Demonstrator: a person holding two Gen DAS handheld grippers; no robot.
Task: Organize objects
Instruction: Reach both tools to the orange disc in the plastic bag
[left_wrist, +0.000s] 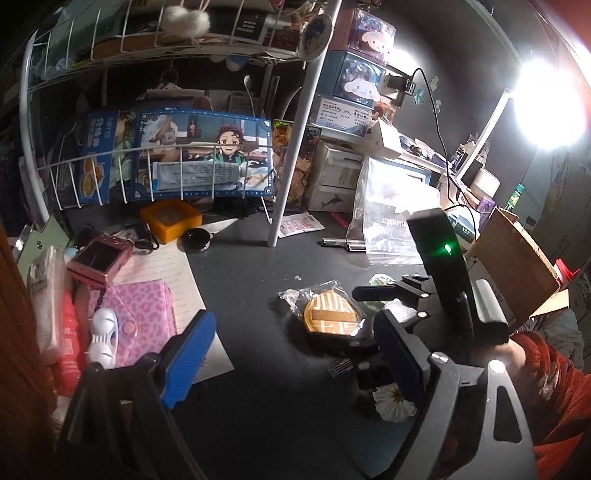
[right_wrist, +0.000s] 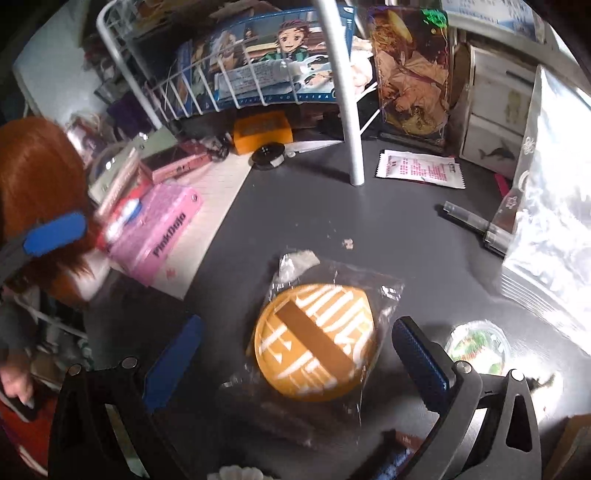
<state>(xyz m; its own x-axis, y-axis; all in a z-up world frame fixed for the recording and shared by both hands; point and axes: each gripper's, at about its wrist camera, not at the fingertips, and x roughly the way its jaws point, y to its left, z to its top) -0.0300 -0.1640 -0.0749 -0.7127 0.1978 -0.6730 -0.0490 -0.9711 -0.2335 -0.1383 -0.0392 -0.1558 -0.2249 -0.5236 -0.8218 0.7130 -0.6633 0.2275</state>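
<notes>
Worktop (right_wrist: 406, 236): dark, cluttered. Bagged orange badge (right_wrist: 314, 341): flat, between the spread right tongs (right_wrist: 295, 365); pickup step judged in hand, next lower and close. Left tongs (left_wrist: 291, 354): apart, empty, badge ahead-right. Left view alone shows the lamp (left_wrist: 546, 107); right view, badge lettering.

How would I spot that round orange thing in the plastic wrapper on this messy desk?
Start at the white rack leg standing on the dark desk. Nearer the camera, between the open right tongs, lies the orange badge. It alone is a round disc with white lettering and a brown stripe, sealed in clear wrap.
</notes>
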